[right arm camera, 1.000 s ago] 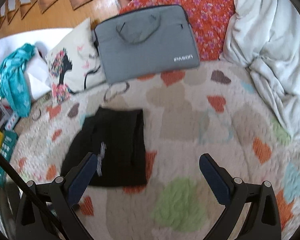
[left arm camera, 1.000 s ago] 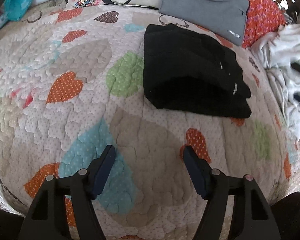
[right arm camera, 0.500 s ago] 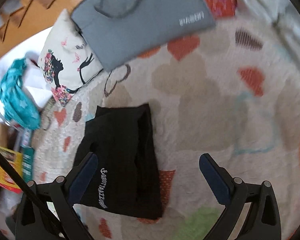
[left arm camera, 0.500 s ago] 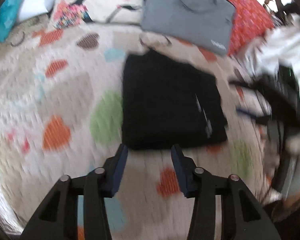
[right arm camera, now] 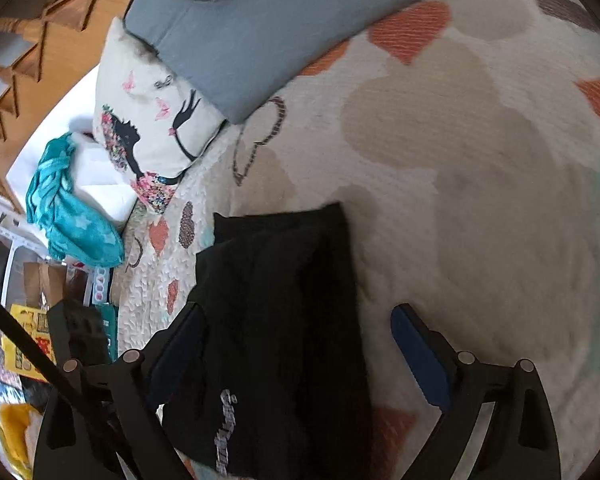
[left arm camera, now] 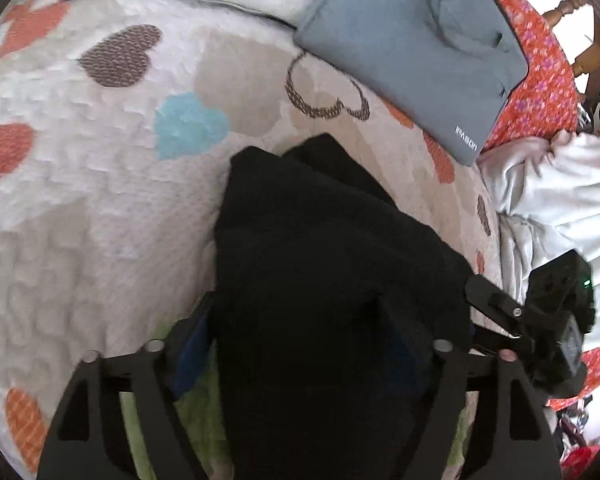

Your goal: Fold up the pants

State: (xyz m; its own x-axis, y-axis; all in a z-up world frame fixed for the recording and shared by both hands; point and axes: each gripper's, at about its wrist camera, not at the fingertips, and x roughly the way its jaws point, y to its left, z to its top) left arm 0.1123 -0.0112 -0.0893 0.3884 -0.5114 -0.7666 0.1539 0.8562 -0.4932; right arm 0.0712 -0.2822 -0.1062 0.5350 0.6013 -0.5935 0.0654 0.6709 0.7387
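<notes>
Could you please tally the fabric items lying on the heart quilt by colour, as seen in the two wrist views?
Black: 1, the folded pants
Grey: 1, the laptop bag
Cream with print: 1, the pillow
White: 1, the crumpled blanket
Total: 4

pants [left arm camera: 324, 264] on quilt [left arm camera: 100, 208], laptop bag [left arm camera: 412, 40] behind

Folded black pants [left arm camera: 324, 280] on heart-patterned quilt [left arm camera: 100, 208]
</notes>
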